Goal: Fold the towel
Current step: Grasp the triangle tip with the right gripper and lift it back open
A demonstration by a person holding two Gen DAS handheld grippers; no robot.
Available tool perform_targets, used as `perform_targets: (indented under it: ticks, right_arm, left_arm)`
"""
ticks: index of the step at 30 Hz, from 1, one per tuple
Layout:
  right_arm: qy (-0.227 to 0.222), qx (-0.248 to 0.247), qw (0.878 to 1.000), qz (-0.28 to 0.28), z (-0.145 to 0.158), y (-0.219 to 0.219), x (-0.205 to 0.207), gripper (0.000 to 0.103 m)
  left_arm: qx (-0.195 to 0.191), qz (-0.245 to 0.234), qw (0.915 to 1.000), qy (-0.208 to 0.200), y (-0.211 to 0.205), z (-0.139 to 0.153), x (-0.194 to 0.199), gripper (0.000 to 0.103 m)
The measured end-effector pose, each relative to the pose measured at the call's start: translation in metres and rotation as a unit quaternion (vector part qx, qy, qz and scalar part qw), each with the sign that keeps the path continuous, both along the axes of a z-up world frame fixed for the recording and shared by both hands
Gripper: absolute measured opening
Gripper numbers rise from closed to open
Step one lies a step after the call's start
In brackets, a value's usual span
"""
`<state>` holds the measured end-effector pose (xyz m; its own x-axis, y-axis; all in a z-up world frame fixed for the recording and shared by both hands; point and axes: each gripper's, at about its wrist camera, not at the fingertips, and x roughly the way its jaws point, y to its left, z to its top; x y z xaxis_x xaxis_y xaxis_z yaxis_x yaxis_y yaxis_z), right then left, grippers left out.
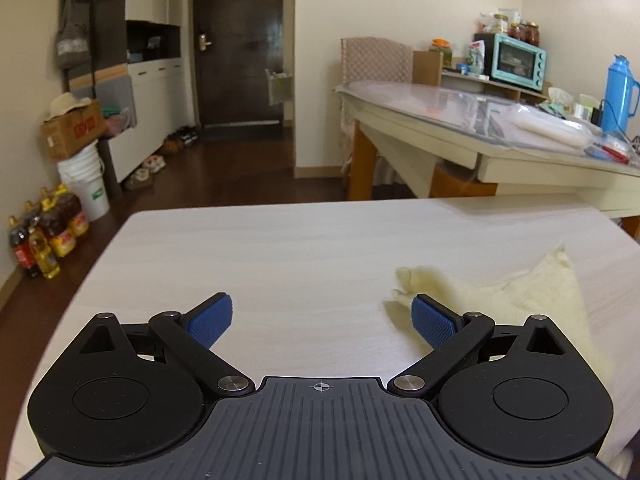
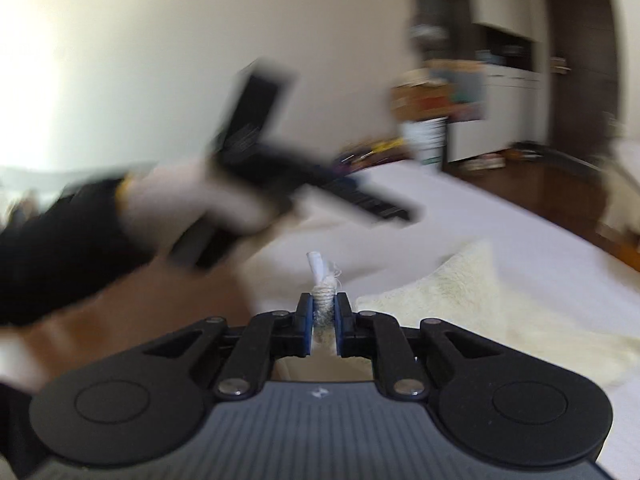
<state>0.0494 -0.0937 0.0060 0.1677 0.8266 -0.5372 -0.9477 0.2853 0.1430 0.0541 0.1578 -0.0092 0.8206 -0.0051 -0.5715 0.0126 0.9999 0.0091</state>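
A pale yellow fluffy towel [image 1: 532, 292] lies crumpled on the white table [image 1: 280, 252], to the right of my left gripper [image 1: 322, 316]. The left gripper is open and empty, and its right pad [image 1: 434, 322] is close to a towel corner. My right gripper [image 2: 323, 312] is shut on a towel corner with a white tag [image 2: 316, 264] sticking up between the pads. The rest of the towel [image 2: 480, 304] spreads to the right of it. The left gripper and the gloved hand [image 2: 192, 204] holding it show blurred in the right wrist view.
A second table [image 1: 460, 128] with a blue thermos [image 1: 618, 92], a teal oven [image 1: 518, 62] and plastic bags stands beyond the far right edge. Bottles [image 1: 48, 236], a bucket [image 1: 86, 184] and a box sit on the floor at left.
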Motion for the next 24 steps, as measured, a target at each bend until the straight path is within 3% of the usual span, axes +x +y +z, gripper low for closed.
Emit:
perform_targets:
  ticks: [4, 9, 13, 24]
  right_arm:
    - [0.012, 0.006, 1.000, 0.004, 0.000, 0.001, 0.000, 0.033]
    - [-0.035, -0.006, 0.997, -0.072, 0.016, -0.002, 0.041, 0.037]
    - [-0.047, -0.037, 0.992, -0.109, 0.008, 0.019, 0.092, 0.040]
    - [-0.014, -0.109, 0.990, -0.084, -0.031, 0.080, 0.171, 0.039]
  left_arm:
    - [0.001, -0.006, 1.0000, 0.003, 0.007, -0.003, -0.001, 0.099]
    - [-0.006, -0.005, 1.0000, -0.001, 0.013, -0.008, 0.001, 0.099]
    - [-0.014, -0.007, 0.9999, -0.006, 0.017, -0.010, 0.000, 0.099]
    - [-0.019, -0.022, 0.9996, -0.003, 0.023, -0.018, -0.003, 0.099]
